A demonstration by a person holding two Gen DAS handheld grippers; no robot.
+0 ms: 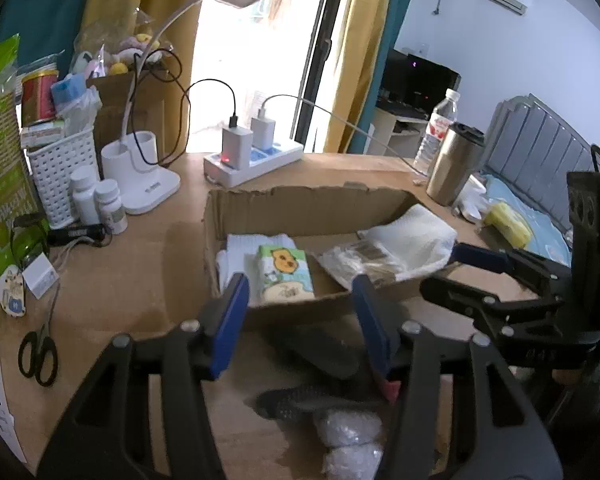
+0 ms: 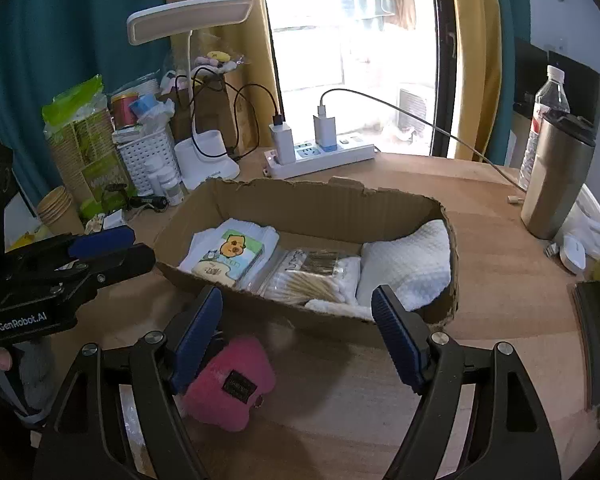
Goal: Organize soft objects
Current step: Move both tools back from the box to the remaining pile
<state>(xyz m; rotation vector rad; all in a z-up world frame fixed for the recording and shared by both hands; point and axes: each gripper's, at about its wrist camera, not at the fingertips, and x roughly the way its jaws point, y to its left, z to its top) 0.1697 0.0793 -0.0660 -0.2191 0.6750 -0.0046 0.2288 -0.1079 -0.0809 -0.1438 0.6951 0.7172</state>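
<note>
A shallow cardboard box [image 2: 332, 200] with torn, ragged corrugated edges sits in the middle of a wooden table [image 2: 500, 280], open side up. Inside, at its left end, a soft tissue pack [image 2: 230, 254] printed with a cartoon animal lies on folded white cloths [image 1: 236, 246]. In the middle lies a clear plastic bag of cotton swabs [image 2: 312, 276], and at the right end a thick white quilted towel [image 2: 410, 268] bulges up against the box wall.

In front of the box, on the bare table, a fuzzy pink pouch [image 2: 230, 384] with a small dark label lies just beside the left finger of the right gripper [image 2: 300, 336]. This gripper is spread wide with nothing between its blue ribbed pads. The left gripper [image 1: 300, 320] also stands apart and empty, just short of the near box wall; below it lie a dark mesh item [image 1: 300, 400] and crinkly clear wrapped bundles [image 1: 350, 440].

Behind the box stand a white power strip [image 2: 320, 156] with two chargers, a white desk lamp [image 2: 204, 160], a white perforated basket [image 2: 148, 156] and small white pill bottles [image 2: 166, 182]. A steel tumbler [image 2: 556, 184] and a water bottle [image 2: 548, 96] stand at the right. Black scissors [image 1: 38, 354] lie near the table's left edge. Open tabletop remains to the right of the box.
</note>
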